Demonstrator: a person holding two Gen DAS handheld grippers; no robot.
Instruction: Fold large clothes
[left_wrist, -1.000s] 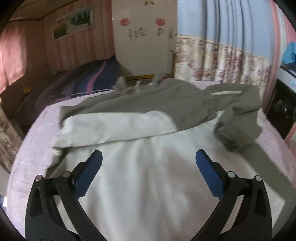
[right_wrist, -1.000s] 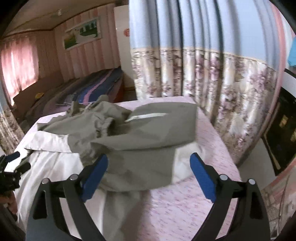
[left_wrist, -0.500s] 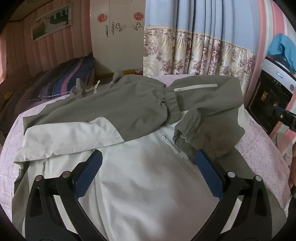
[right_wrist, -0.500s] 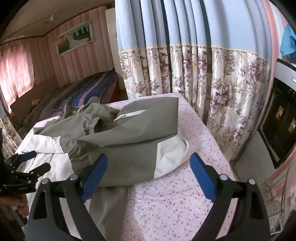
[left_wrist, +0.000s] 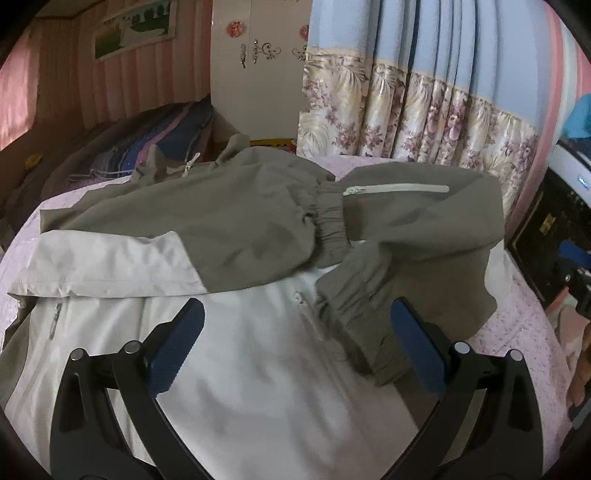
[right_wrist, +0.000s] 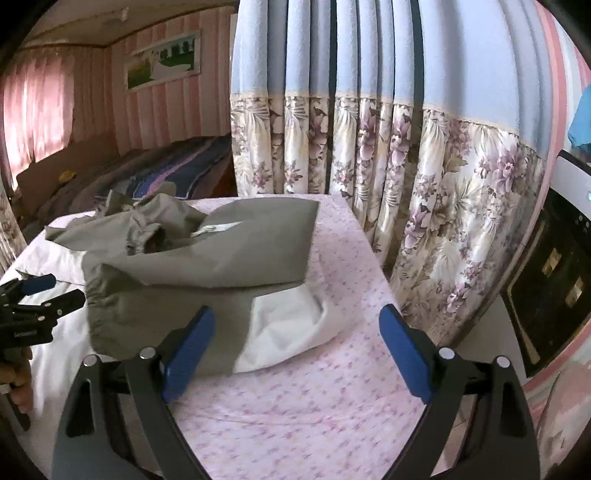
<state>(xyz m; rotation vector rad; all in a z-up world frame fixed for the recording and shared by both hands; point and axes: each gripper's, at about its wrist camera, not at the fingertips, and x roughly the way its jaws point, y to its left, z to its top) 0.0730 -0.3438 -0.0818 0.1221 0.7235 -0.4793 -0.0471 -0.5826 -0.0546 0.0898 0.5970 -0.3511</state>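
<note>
from my left wrist camera i see my left gripper (left_wrist: 297, 339) spread wide with nothing between its blue pads (left_wrist: 175, 345), hanging over the pale lower half of the jacket (left_wrist: 236, 236). the jacket lies flat on the bed (left_wrist: 517, 332), which is covered in a pink flowered sheet, and fills most of its width. its long axis runs from the near edge of the bed, where the white hem half is, to the far edge, where the olive collar (left_wrist: 184, 166) with its zip pull points at the wardrobe (left_wrist: 258, 74). both olive sleeves are folded in across the chest: one sleeve (left_wrist: 229, 229) lies crosswise from the left edge, its gathered cuff (left_wrist: 328, 221) ending near the middle, and the other sleeve (left_wrist: 369, 306) comes down from the right side towards my right-hand pad. a white zipped pocket (left_wrist: 397, 189) runs crosswise on the olive panel by the right edge. from my right wrist camera my right gripper (right_wrist: 297, 343) is likewise wide apart and holding nothing, over the bare sheet (right_wrist: 332, 369) at the right edge of the bed. the jacket (right_wrist: 207, 258) lies to the left of it, its folded side with a white corner (right_wrist: 291, 325) just ahead of my left-hand pad. my left gripper (right_wrist: 33, 295) shows at the far left, over the white cloth. a flowered curtain (right_wrist: 406, 166) hangs beyond the bed's far right corner.
</note>
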